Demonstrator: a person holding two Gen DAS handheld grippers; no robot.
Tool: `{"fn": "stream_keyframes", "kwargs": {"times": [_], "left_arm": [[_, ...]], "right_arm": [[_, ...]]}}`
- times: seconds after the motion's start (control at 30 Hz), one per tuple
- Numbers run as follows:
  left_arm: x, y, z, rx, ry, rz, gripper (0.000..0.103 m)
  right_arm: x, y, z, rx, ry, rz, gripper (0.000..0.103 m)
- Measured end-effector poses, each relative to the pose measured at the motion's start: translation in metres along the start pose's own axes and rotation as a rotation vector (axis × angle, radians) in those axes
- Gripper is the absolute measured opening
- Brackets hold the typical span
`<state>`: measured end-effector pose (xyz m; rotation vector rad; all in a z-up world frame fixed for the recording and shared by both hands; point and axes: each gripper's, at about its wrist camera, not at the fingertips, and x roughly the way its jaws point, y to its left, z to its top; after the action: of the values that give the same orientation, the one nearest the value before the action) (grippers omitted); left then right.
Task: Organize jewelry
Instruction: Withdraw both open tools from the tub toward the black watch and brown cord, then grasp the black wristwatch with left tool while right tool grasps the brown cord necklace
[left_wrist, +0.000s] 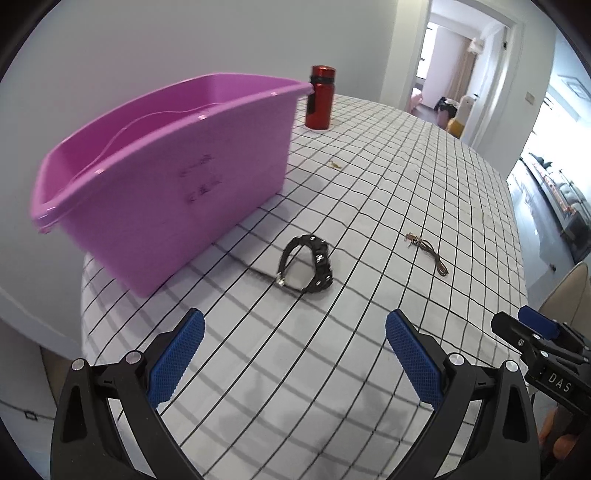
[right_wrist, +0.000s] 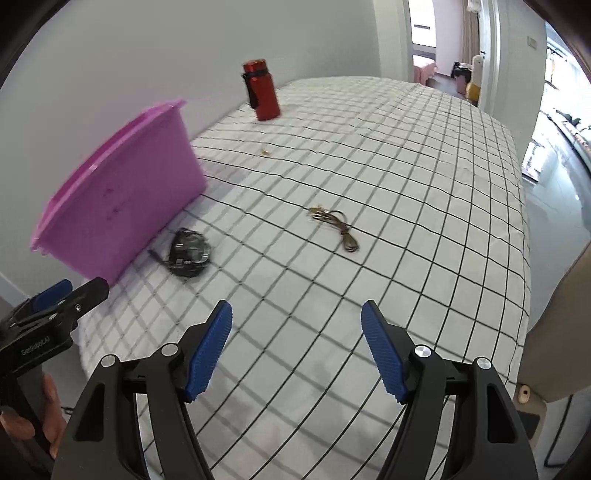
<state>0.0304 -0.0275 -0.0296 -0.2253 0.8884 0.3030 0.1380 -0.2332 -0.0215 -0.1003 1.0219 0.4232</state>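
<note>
A black studded bracelet (left_wrist: 309, 264) (right_wrist: 188, 252) lies on the checked tablecloth, just in front of a pink plastic bin (left_wrist: 162, 177) (right_wrist: 118, 206). A brown cord necklace with a small pendant (left_wrist: 428, 251) (right_wrist: 334, 225) lies to its right. A tiny gold piece (left_wrist: 335, 164) (right_wrist: 265, 151) sits farther back. My left gripper (left_wrist: 295, 345) hovers open above the cloth, short of the bracelet, with nothing between its blue pads. My right gripper (right_wrist: 297, 343) is also open and empty, short of the necklace.
A red bottle with a black strap (left_wrist: 320, 98) (right_wrist: 261, 90) stands at the back of the table (right_wrist: 406, 155). A white wall runs behind the bin. A beige chair back (right_wrist: 561, 321) stands at the table's right edge. A doorway opens at the far right.
</note>
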Motion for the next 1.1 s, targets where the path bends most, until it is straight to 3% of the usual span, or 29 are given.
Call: {"fn": "stream_keyframes", "kwargs": {"times": [0.33,0.67,1.1], "left_arm": [[0.062,-0.031,0.002,0.049,-0.042,-0.007,0.097],[0.084,-0.037,0.000,-0.019,-0.161,0.066,0.097],[0.122,-0.045,0.003,-0.036,-0.113,0.092,0.097]], "right_arm": [[0.054,-0.019,0.018,0.009,-0.028,-0.062,0.069],[0.104,-0.039,0.025,-0.042,-0.050,-0.035,0.069],[0.144,-0.044,0.037,-0.060,-0.032,-0.029,0.069]]}}
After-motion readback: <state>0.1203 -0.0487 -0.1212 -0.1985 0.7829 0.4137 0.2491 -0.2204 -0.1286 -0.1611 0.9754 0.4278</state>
